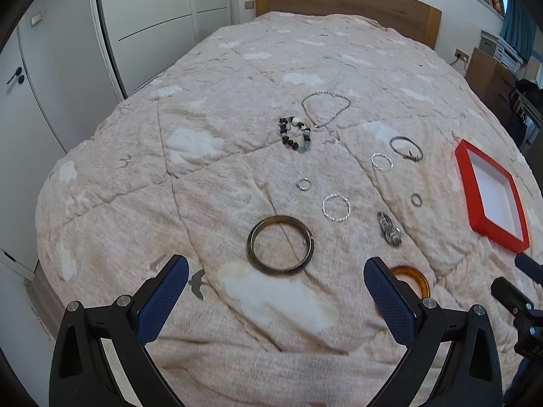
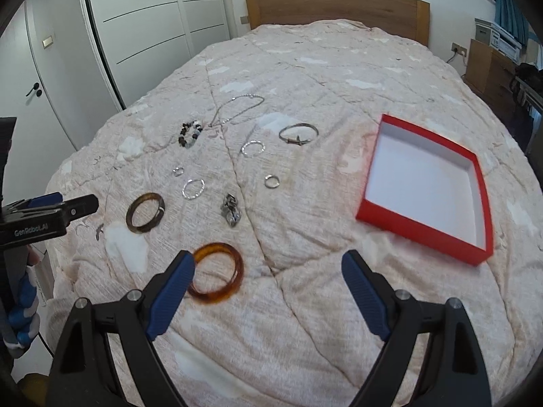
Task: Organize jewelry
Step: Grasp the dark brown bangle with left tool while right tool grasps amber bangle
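Jewelry lies scattered on a pink quilted bed. A dark brown bangle [image 1: 280, 245] [image 2: 145, 213] lies just ahead of my open, empty left gripper [image 1: 275, 271]. An amber bangle [image 2: 218, 278] [image 1: 414, 278] lies by the left finger of my open, empty right gripper [image 2: 268, 264]. Farther off are a beaded bracelet [image 1: 294, 134] [image 2: 190, 133], a chain necklace [image 1: 325, 108] [image 2: 237, 108], a silver cuff [image 1: 406, 149] [image 2: 298, 134], silver rings and hoops [image 1: 336, 207] [image 2: 193, 189], and a metal clip [image 1: 389, 228] [image 2: 231, 211]. An open red box [image 2: 424, 217] [image 1: 475, 200] with a white inside sits on the right.
A wooden headboard [image 2: 336, 3] stands at the far end of the bed. White wardrobe doors [image 2: 135, 27] are on the left. A wooden dresser [image 2: 488, 68] is on the right. The bed's left edge [image 1: 44, 271] drops to the floor.
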